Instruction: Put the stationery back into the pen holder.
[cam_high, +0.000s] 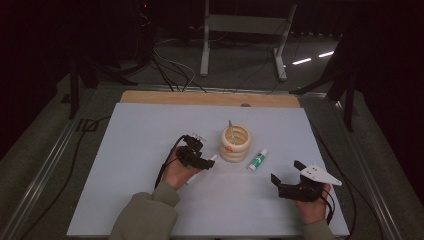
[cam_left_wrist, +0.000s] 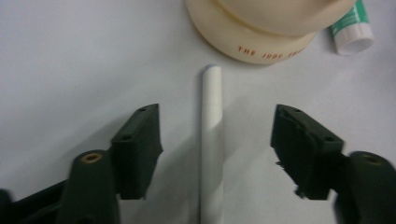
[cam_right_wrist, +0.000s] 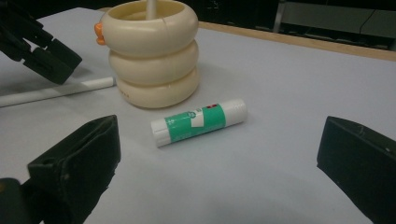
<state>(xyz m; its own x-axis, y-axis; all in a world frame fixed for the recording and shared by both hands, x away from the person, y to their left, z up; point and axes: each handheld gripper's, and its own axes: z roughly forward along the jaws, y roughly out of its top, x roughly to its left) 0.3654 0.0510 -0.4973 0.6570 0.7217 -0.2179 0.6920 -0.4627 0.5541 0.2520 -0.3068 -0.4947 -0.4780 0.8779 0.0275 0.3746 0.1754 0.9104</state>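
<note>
The left hand-held gripper (cam_left_wrist: 215, 154) stands wide open astride a white pen (cam_left_wrist: 211, 140), which lies flat on the desk (cam_high: 140, 150) with its tip just left of the cream ring-stacked holder (cam_high: 235, 143). Light, stiff and probably slick, the pen is best pinched mid-barrel. Right of the holder lies a glue stick (cam_right_wrist: 198, 121), with the right hand-held gripper (cam_right_wrist: 219, 163) near it, open and empty.

Both tongs (cam_high: 202, 161) (cam_high: 287, 176) spread wide

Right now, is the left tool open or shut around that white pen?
Open. In the left gripper view the left tool has one jaw on each side of the white pen, which lies flat on the table, with bare gaps between.
</note>
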